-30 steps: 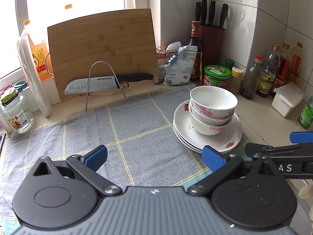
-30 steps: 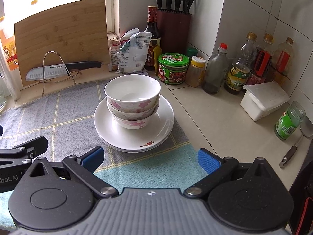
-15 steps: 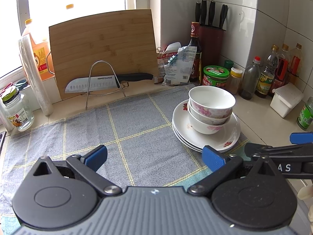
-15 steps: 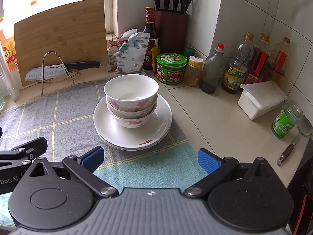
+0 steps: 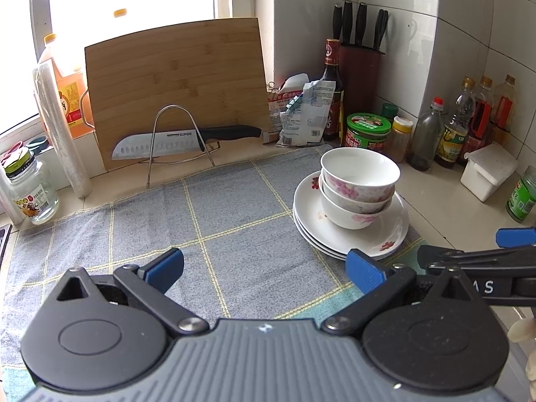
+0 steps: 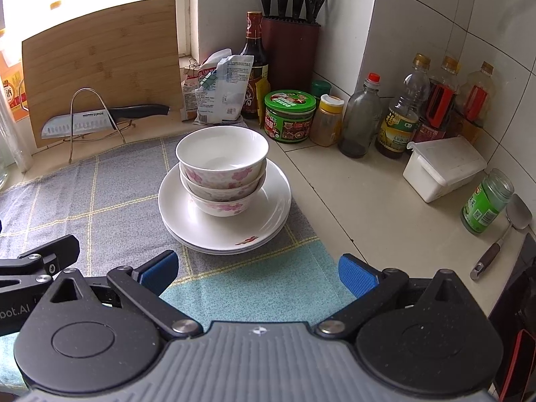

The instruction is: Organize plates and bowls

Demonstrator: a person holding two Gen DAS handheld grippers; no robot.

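Note:
Three white bowls with pink flowers are nested and stand on a stack of white plates, on a grey checked cloth. My left gripper is open and empty, nearer than the stack and to its left. My right gripper is open too, with nothing between its fingers, a short way in front of the plates. Part of the right gripper shows at the right edge of the left wrist view.
A bamboo cutting board leans at the back with a knife on a wire stand. A knife block, sauce bottles, jars and a white box line the tiled wall. A spatula lies at the right.
Both grippers have drawn back a little from the stack, which now looks slightly smaller and farther. The bowls and plates have not moved.

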